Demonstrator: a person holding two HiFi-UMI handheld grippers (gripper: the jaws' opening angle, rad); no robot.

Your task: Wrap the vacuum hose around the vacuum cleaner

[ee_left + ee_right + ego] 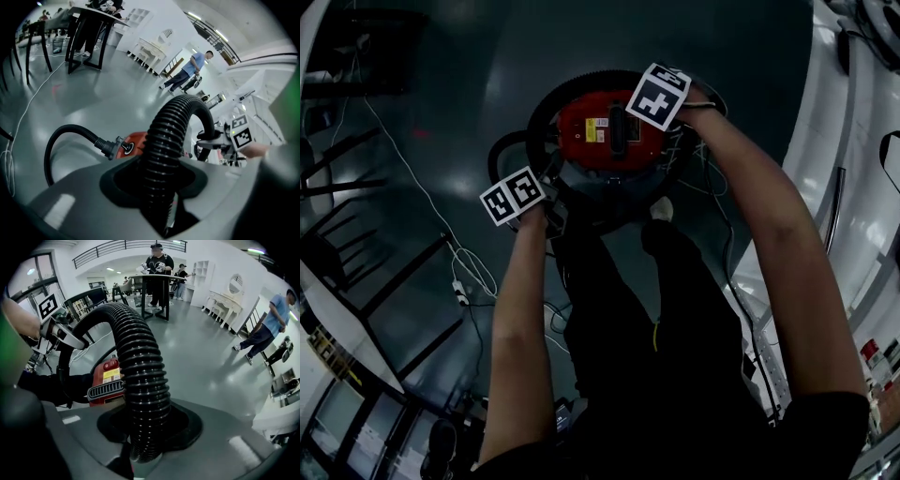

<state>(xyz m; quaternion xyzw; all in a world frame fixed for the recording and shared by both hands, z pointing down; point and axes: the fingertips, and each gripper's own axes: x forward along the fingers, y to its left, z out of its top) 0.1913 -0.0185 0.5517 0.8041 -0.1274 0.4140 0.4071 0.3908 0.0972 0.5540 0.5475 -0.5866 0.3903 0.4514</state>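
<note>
Since your left gripper (536, 201) and right gripper (671, 114) each clamp the hose (140, 380), it arches between them above the vacuum cleaner (609, 133) at upper centre, probably ready to lay around it.

A thin white cable (403, 161) trailed across the glossy grey floor (206, 352). Beyond stood a black-legged table (165, 298) and a white dressing table with an oval mirror (224, 301). A person in a blue shirt (271, 326) leaned forward nearby.

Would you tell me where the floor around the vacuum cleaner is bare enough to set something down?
The floor beyond the vacuum cleaner is bare, bordered left by the white cable. Crowded: the hose loops at the vacuum's left, cables by the person's legs.
</note>
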